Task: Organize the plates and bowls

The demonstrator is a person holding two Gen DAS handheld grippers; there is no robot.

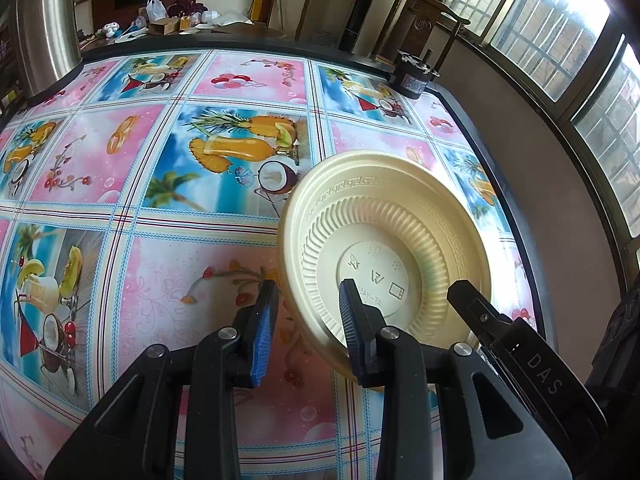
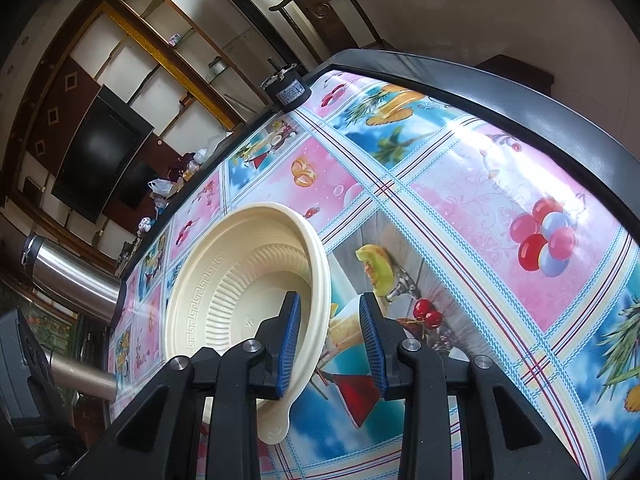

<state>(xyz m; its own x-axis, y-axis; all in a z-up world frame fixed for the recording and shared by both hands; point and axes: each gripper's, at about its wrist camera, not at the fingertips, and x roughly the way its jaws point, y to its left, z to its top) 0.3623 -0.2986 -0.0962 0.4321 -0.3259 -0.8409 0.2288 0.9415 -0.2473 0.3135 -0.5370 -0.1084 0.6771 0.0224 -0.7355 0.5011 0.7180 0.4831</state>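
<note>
Fruit-print cloth covers the worktop (image 1: 168, 200); steel flask (image 1: 48, 24) at its far left corner, small black cylinder (image 1: 412, 76) at the far right edge. Left tongs (image 1: 308, 332) stand apart, straddling the near rim of a cream plate (image 1: 384, 240), which is tilted up off the cloth at the worktop's right side. Right tongs (image 2: 330, 344) also apart, the plate (image 2: 240, 280) rim between the pads, not clamped.

Most of the fruit-print tablecloth (image 1: 168, 184) is wide open, so plenty of room to swing through. Only stuff in the way: the cream plate (image 1: 384, 240) near the right edge, a small black can (image 1: 412, 76) at the far corner, and a steel flask (image 2: 72, 276) off the left side.
</note>
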